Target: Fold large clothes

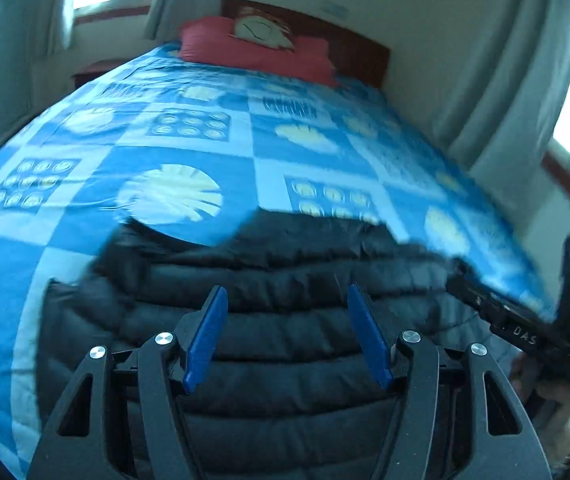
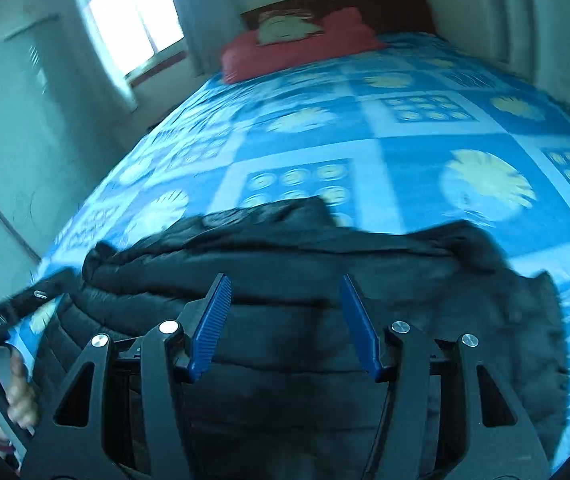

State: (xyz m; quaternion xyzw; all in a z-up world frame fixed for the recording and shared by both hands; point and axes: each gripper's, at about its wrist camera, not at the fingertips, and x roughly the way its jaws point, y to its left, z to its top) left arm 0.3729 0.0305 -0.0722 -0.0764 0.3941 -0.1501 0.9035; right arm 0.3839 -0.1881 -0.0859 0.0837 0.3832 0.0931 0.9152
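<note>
A black quilted puffer jacket (image 1: 285, 320) lies spread across the near end of the bed, its far edge rumpled (image 2: 325, 232). My left gripper (image 1: 285, 288) hovers above the jacket's ribbed panel. It is open, and between its blue pads (image 1: 207, 332) only the fabric below shows. My right gripper (image 2: 285, 276) is also open above the jacket, and its pads (image 2: 211, 320) hold nothing. The right tool's black body (image 1: 525, 332) shows at the right edge of the left wrist view. The left tool's body (image 2: 9, 316) and the hand (image 2: 17, 392) holding it show at the left of the right wrist view.
The jacket rests on a blue bedspread (image 1: 173, 144) with pale leaf and circle prints. A red pillow (image 1: 253, 52) lies against the dark headboard (image 2: 365, 4). Grey curtains (image 1: 497, 80) hang along the right wall, and a bright window (image 2: 133, 20) is at the left.
</note>
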